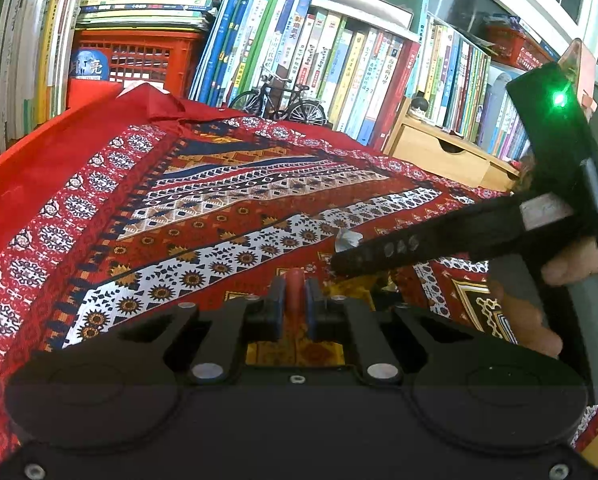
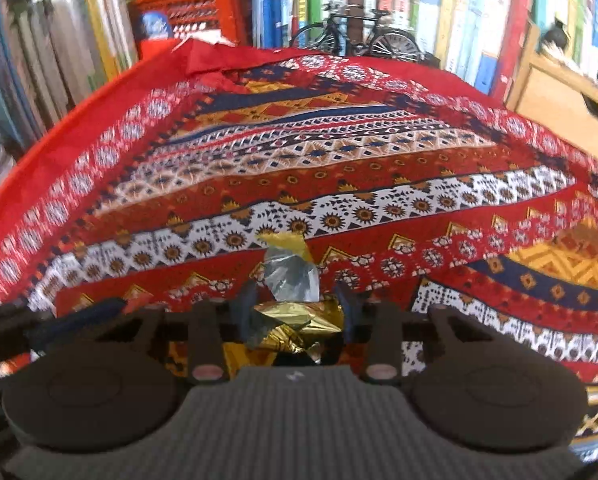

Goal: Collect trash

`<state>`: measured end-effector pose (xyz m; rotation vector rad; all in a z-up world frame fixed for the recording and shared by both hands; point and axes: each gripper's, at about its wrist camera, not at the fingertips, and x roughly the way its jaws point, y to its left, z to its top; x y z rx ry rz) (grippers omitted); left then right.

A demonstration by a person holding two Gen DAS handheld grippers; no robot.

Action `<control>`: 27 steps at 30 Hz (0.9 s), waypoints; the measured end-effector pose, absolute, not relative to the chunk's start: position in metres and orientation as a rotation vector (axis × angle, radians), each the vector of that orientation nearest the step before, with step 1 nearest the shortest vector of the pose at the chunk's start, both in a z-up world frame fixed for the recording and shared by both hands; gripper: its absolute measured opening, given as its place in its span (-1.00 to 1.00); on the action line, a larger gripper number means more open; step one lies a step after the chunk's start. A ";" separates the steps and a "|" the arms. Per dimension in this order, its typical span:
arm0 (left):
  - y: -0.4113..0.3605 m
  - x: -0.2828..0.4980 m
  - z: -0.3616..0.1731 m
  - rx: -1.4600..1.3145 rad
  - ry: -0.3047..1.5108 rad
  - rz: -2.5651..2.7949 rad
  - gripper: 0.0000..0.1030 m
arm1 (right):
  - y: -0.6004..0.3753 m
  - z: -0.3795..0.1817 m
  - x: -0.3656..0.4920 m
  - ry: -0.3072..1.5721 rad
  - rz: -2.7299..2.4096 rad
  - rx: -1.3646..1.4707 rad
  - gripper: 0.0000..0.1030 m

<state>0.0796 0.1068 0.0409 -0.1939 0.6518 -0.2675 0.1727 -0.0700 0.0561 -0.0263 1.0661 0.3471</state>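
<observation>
crumpled foil wrapper [image 2: 289,308] sits between the right gripper's [image 2: 297,308] part-spread fingers; left gripper's [image 1: 295,300] fingers pinch a red strip [image 1: 295,290].

I had open cloth [image 1: 227,200] ahead of both grippers: the patterned spread lay bare across its middle and left side, leaving plenty of room to pass. The back edge was hemmed in by a model bicycle [image 1: 279,100], a red crate [image 1: 139,60] and a wall of books [image 1: 339,64]; a wooden drawer box [image 1: 439,152] blocked the far right. Near me, the right gripper [image 1: 339,266] reached across just ahead of the left gripper [image 1: 295,296], with crumpled foil [image 2: 291,276] between its fingers.
</observation>
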 end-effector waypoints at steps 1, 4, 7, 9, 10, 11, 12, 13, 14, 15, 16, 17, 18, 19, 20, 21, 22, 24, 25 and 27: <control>0.107 0.079 0.041 -0.195 0.651 -0.266 -0.81 | -0.072 0.057 0.173 1.069 0.341 -0.007 -0.15; 0.107 0.076 0.043 -0.196 0.650 -0.266 -0.81 | -0.082 0.061 0.174 1.078 0.324 0.045 -0.17; 0.106 0.072 0.046 -0.190 0.646 -0.267 -0.81 | -0.089 0.065 0.171 1.087 0.306 0.073 -0.17; 0.105 0.069 0.048 -0.187 0.644 -0.269 -0.81 | -0.093 0.068 0.166 1.090 0.306 0.084 -0.17; 0.104 0.067 0.049 -0.186 0.644 -0.269 -0.81 | -0.095 0.069 0.165 1.095 0.308 0.091 -0.17; 0.104 0.066 0.050 -0.184 0.643 -0.270 -0.81 | -0.097 0.070 0.163 1.098 0.306 0.098 -0.17; 0.104 0.064 0.052 -0.184 0.642 -0.270 -0.81 | -0.099 0.072 0.162 1.096 0.302 0.102 -0.17; 0.104 0.063 0.053 -0.184 0.639 -0.270 -0.81 | -0.101 0.074 0.161 1.083 0.294 0.107 -0.15; 0.103 0.061 0.054 -0.184 0.635 -0.269 -0.81 | -0.102 0.077 0.160 1.063 0.282 0.111 -0.11; 0.103 0.060 0.055 -0.186 0.630 -0.266 -0.81 | -0.103 0.080 0.161 1.041 0.263 0.114 -0.08; 0.104 0.059 0.055 -0.190 0.629 -0.264 -0.81 | -0.103 0.082 0.164 1.027 0.254 0.119 -0.06; 0.104 0.058 0.055 -0.198 0.630 -0.264 -0.81 | -0.101 0.082 0.166 1.017 0.263 0.129 -0.02; 0.105 0.057 0.055 -0.205 0.631 -0.264 -0.81 | -0.099 0.081 0.169 1.012 0.281 0.140 0.00; 0.105 0.057 0.054 -0.210 0.634 -0.265 -0.81 | -0.095 0.078 0.173 1.013 0.297 0.150 0.20; 0.106 0.056 0.054 -0.209 0.636 -0.264 -0.81 | -0.091 0.075 0.175 1.018 0.300 0.154 0.25; 0.106 0.056 0.054 -0.207 0.638 -0.263 -0.81 | -0.087 0.071 0.177 1.025 0.304 0.155 0.38; 0.107 0.055 0.054 -0.203 0.638 -0.263 -0.81 | -0.084 0.068 0.178 1.034 0.300 0.143 0.46; 0.109 0.054 0.055 -0.203 0.635 -0.264 -0.81 | -0.081 0.065 0.176 1.030 0.285 0.113 0.50; 0.110 0.053 0.056 -0.205 0.632 -0.264 -0.81 | -0.082 0.065 0.175 1.023 0.287 0.104 0.57; 0.112 0.053 0.056 -0.209 0.629 -0.264 -0.81 | -0.089 0.070 0.172 1.009 0.285 0.109 0.60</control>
